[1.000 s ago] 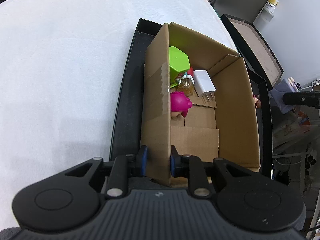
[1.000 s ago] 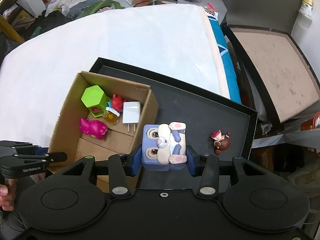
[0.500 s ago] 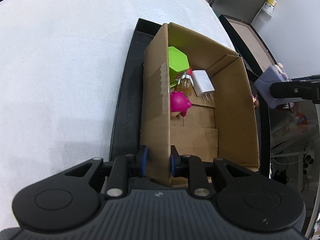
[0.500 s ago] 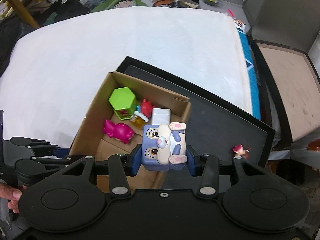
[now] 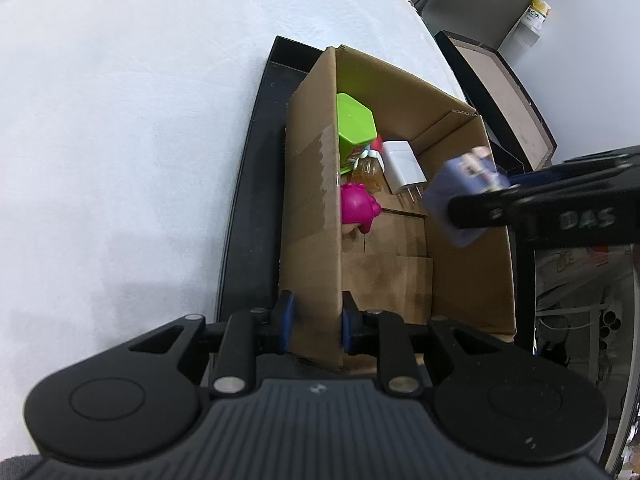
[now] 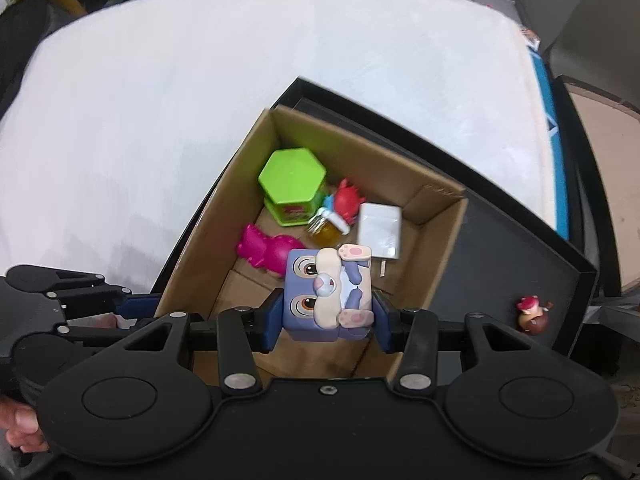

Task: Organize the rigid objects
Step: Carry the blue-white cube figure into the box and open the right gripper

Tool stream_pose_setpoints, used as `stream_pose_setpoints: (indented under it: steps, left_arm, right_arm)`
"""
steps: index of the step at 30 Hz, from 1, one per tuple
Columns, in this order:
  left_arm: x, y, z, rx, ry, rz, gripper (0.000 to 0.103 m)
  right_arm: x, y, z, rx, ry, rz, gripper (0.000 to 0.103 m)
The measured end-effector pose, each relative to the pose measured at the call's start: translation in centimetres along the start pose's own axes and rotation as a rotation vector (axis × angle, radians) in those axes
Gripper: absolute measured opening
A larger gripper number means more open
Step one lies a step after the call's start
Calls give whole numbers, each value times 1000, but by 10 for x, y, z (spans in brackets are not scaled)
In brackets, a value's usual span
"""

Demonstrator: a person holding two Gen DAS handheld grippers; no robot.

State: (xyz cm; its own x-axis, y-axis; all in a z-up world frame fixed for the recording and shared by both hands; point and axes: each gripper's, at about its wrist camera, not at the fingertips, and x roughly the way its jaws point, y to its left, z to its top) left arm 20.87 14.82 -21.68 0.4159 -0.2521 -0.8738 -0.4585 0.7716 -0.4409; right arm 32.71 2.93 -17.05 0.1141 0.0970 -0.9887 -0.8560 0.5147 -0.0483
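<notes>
My right gripper (image 6: 328, 316) is shut on a blue cube toy (image 6: 326, 294) with big eyes and a bunny figure, hanging over the open cardboard box (image 6: 436, 276). That toy (image 5: 460, 200) also shows blurred in the left wrist view, above the box interior. My left gripper (image 5: 314, 322) is shut on the near left wall of the box (image 5: 316, 208). Inside lie a green hexagonal container (image 6: 292, 184), a pink pig (image 6: 266, 250), a small yellow bottle (image 6: 326, 228), a red figure (image 6: 346, 200) and a white charger (image 6: 380, 230).
The box stands in a black tray (image 6: 500, 248) on a white cloth-covered surface (image 6: 180, 100). A small brown and red figurine (image 6: 532, 316) lies on the tray at the right. A second tray with a brown liner (image 5: 504, 92) stands beyond the edge.
My right gripper has carried the blue cube toy leftward from over the black tray to over the box and lower. The left gripper keeps its hold on the box wall.
</notes>
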Motion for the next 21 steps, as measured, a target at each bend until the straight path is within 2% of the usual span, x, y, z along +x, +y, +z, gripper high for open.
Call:
stream_pose_setpoints:
  steps: [13,21]
  left_arm:
    - [-1,1,1,1,4,-6,22]
    - [0,-2,1,6,5,-2,23]
  right_arm:
    - [50,14,0,-20,46,-82,44]
    - [65,16,-4,-8,58,-107,46]
